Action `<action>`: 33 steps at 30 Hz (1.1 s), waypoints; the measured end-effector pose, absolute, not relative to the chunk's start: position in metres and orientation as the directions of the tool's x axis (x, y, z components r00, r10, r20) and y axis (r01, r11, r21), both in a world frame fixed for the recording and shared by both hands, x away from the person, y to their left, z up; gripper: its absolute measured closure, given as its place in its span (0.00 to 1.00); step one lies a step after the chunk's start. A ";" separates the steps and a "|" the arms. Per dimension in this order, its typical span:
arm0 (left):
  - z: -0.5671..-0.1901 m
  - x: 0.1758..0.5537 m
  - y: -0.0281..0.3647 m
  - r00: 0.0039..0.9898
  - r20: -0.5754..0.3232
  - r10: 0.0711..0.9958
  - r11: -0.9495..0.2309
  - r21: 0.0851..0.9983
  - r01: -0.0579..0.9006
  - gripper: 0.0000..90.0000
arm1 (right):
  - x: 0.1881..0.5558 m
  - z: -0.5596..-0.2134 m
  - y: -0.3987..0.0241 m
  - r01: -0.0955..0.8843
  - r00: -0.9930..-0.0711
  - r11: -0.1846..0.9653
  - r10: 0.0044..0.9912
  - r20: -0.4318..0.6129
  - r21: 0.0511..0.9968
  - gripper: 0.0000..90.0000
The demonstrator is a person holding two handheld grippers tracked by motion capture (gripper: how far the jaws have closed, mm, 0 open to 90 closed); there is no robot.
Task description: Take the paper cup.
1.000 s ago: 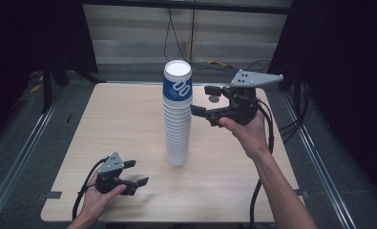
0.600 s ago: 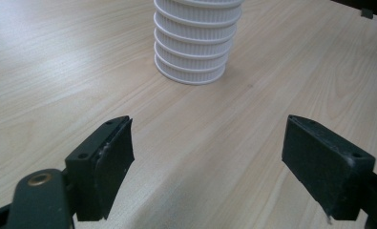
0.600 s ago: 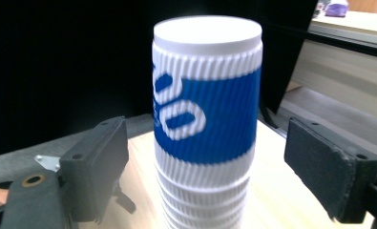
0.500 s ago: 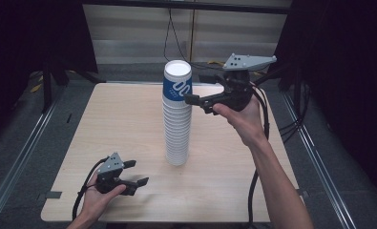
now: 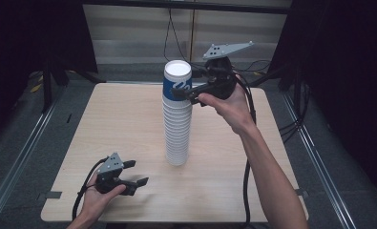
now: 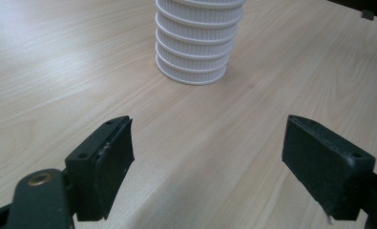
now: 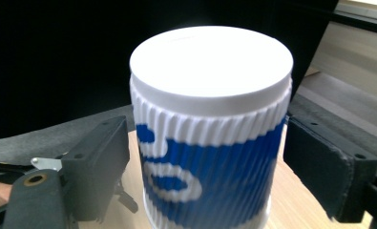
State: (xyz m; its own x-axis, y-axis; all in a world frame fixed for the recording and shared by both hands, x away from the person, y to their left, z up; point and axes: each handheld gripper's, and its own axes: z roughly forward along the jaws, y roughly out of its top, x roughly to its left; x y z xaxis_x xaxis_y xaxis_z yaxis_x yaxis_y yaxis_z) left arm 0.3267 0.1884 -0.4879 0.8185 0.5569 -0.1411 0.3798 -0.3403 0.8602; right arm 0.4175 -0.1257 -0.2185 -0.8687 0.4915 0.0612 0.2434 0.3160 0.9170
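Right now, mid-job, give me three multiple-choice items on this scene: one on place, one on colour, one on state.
1. Where is the right hand-held gripper?
A. At the top cup of the stack
B. On the table by the stack's base
C. Off the table's left edge

2. What colours is the top cup?
A. Red and white
B. Blue and white
C. Plain black

3. How does the left hand-held gripper stand?
A. Shut on a cup
B. Shut on a cable
C. Open, with nothing between its jaws

Answers:
1 A: the high view shows its jaws on either side of the top cup, high above the table.
2 B: the right gripper view shows a blue band with white marks under a white rim.
3 C: the left gripper view shows its jaws wide apart over bare wood.
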 end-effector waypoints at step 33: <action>-0.489 0.327 0.187 0.816 -0.131 0.564 -0.347 0.858 0.378 0.22 | 0.426 -0.219 -0.118 0.227 -0.883 0.310 0.466 0.061 0.923 0.26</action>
State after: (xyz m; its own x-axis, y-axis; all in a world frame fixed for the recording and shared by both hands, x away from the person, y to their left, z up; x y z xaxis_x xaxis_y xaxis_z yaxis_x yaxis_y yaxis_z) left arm 0.3267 0.1874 -0.4890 0.8156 0.5635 -0.1311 0.3777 -0.3470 0.8585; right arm 0.4264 -0.1182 -0.2195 -0.8828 0.4658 0.0611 0.2273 0.3098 0.9232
